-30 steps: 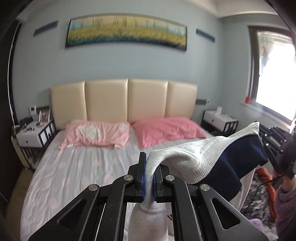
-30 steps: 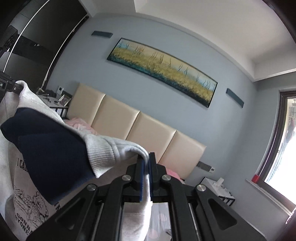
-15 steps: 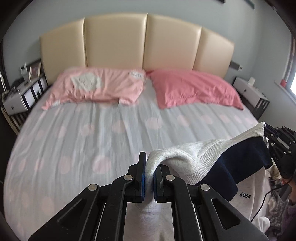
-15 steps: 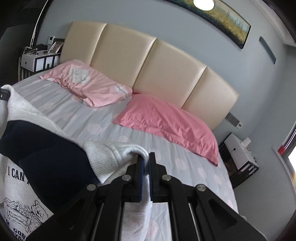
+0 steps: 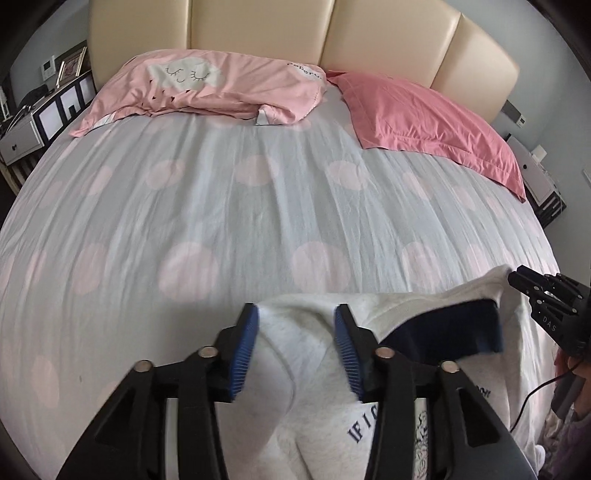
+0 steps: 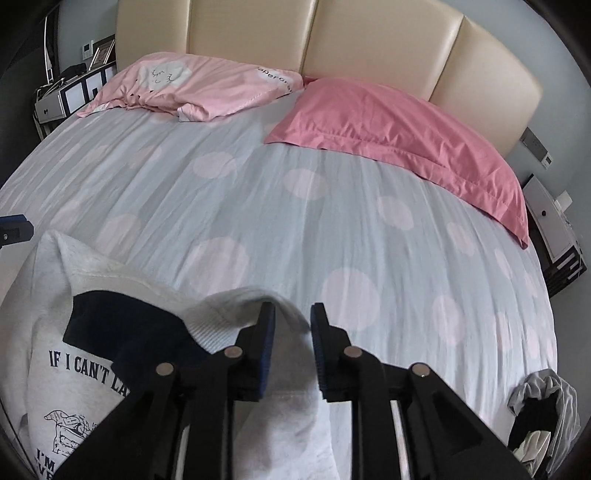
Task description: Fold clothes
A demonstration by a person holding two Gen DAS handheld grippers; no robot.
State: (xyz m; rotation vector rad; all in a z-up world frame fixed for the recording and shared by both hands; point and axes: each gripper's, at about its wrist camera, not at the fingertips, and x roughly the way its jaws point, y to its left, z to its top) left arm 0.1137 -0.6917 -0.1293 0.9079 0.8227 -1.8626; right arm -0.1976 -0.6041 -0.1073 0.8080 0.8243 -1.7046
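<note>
Left wrist — sweatshirt (image 5: 295, 354) between claw (image 5: 295, 347) pads

This is a home bedroom: a wide bed under a pale grey sheet with pink dots (image 5: 229, 206), two pink pillows (image 5: 207, 88) against a cream padded headboard (image 5: 258, 29), and white bedside cabinets (image 6: 554, 229) at both sides.

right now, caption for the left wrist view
Left hand-held gripper opening over grey sweatshirt on the polka-dot bed.

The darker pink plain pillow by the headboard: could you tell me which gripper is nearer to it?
Right. The right gripper is below the darker pink plain pillow; the left gripper is farther left.
</note>
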